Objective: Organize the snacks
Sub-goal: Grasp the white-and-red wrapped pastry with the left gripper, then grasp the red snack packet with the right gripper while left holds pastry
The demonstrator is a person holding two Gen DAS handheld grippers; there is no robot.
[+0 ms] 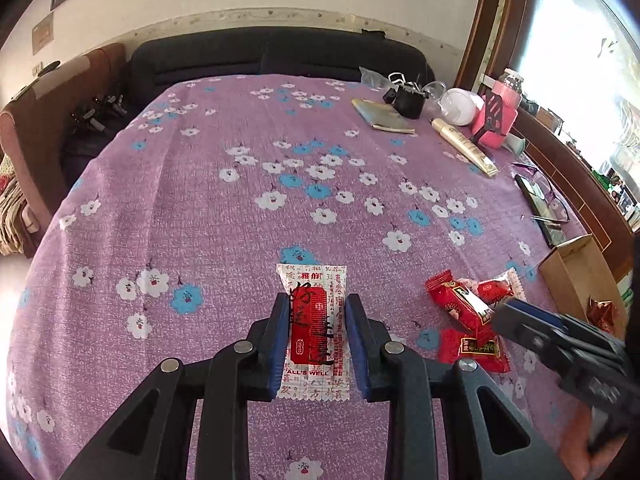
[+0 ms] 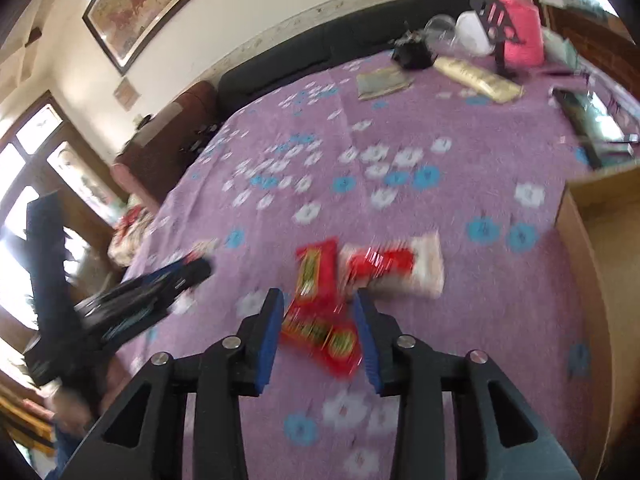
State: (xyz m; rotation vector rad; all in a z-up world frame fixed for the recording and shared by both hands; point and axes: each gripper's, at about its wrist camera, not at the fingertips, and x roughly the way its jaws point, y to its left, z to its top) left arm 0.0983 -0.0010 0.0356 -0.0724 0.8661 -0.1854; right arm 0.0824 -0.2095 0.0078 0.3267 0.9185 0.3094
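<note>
Covering the table, a purple floral cloth (image 1: 224,240); both fingers spread open, holding nothing

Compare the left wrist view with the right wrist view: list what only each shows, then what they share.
Only the left wrist view: the white snack packet with a red label between the left gripper fingers, and purple-framed glasses.

Only the right wrist view: a framed painting and, blurred, the long red snack packet between the open right gripper fingers.

Both: purple floral tablecloth, cardboard box, pink bottle.
</note>
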